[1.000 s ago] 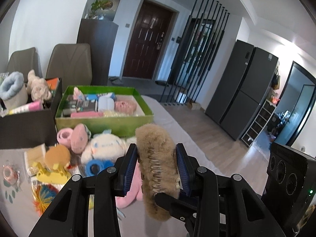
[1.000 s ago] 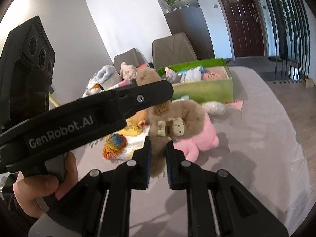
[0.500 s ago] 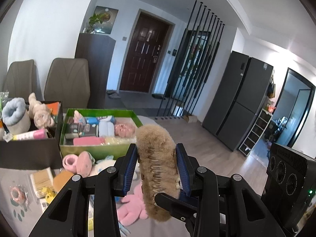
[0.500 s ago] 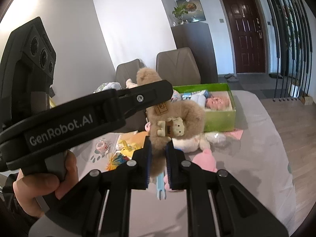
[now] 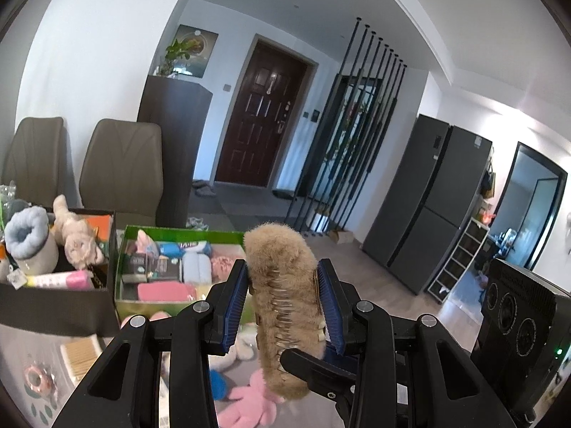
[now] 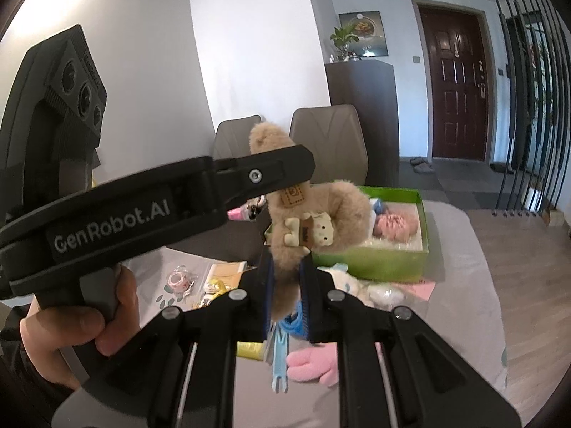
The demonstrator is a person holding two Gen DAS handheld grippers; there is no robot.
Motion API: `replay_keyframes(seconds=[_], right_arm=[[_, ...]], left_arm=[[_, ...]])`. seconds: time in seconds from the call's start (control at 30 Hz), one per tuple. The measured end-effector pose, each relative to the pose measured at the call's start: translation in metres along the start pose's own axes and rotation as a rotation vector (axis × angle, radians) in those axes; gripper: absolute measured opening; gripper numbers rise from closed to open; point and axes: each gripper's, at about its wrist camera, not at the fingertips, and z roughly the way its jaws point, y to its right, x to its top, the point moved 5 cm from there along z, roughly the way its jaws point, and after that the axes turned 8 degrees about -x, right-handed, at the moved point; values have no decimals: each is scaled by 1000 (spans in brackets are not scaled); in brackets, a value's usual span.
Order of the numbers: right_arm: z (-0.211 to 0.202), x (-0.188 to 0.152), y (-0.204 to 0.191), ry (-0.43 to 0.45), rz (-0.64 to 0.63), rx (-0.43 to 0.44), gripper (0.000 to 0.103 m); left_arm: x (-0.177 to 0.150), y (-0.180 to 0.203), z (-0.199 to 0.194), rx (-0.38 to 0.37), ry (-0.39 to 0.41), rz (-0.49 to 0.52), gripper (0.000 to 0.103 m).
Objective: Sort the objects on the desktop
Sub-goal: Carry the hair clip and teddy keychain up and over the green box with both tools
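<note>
Two grippers of mine are pinching one fuzzy tan hair claw (image 5: 285, 299) above the grey table (image 6: 464, 285): the left gripper (image 5: 283, 306) is clamping its furry back beside the metal spring, and the right gripper (image 6: 287, 292) is squeezing nearly shut on its lower tip. My left gripper's black arm is hiding part of the claw in the right view, and the black box (image 5: 53, 303) is covering a corner of the green box (image 6: 374, 267) of soft items. Only a pink plush (image 6: 314, 363) foot is showing under my fingers.

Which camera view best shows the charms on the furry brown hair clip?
The right wrist view: the furry brown hair clip faces it, charms and tag visible. The left wrist view shows only its metal-toothed inner side.
</note>
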Motion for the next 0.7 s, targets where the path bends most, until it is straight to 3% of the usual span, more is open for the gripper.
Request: replay_keyframes(seconds=[0.7], right_arm=[[44,30,34,9,-65,-55,11]], left_arm=[[28,-31,51,-9,1,-14,40]])
